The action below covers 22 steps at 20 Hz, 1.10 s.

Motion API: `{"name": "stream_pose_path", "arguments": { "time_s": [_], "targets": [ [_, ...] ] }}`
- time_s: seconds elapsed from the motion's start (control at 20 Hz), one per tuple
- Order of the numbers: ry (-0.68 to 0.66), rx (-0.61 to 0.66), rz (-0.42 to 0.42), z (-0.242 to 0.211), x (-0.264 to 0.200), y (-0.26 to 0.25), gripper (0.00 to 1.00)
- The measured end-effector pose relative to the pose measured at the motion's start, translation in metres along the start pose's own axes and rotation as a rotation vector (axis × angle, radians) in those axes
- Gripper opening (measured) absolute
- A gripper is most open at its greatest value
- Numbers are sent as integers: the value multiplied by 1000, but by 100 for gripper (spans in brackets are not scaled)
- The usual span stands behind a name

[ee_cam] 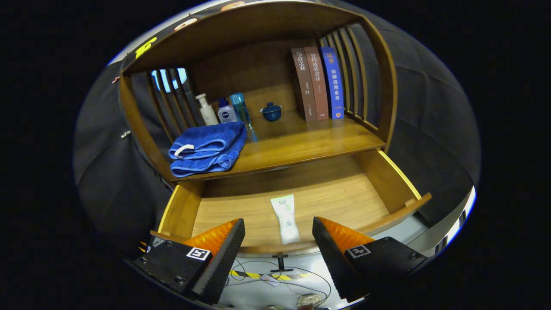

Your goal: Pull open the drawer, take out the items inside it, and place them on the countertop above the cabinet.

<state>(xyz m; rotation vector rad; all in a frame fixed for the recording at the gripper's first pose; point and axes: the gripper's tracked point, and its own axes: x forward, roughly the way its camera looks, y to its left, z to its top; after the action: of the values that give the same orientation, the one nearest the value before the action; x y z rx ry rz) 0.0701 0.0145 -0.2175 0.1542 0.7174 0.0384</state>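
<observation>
Your drawer (344, 198) is pulled all the way out, with lots of bare wood floor on both sides. Your jaws (279, 232) are spread wide and hold nothing, sitting over the drawer's front edge. The white tube (286, 217) lies flat between them, near the middle of the front edge. On the surface (310, 142) above, a blue towel (206, 148) fills the front left corner.

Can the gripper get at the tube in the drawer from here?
Probably yes: the drawer is pulled open, the tube lies flat and alone on its floor, and the gripper hangs open above the front edge.
</observation>
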Motion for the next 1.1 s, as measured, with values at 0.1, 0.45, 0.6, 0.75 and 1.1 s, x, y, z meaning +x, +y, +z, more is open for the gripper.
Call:
{"name": "stream_pose_path", "arguments": {
  "time_s": [0.1,0.45,0.6,0.75,1.1],
  "targets": [
    [114,-32,3,-3,25,-1,99],
    [402,-218,-60,-28,99,-5,99],
    [528,-240,-76,-52,117,-4,88],
    [583,-218,-99,-67,124,-9,73],
    [609,-178,-116,-72,118,-15,29]
  ]
}}
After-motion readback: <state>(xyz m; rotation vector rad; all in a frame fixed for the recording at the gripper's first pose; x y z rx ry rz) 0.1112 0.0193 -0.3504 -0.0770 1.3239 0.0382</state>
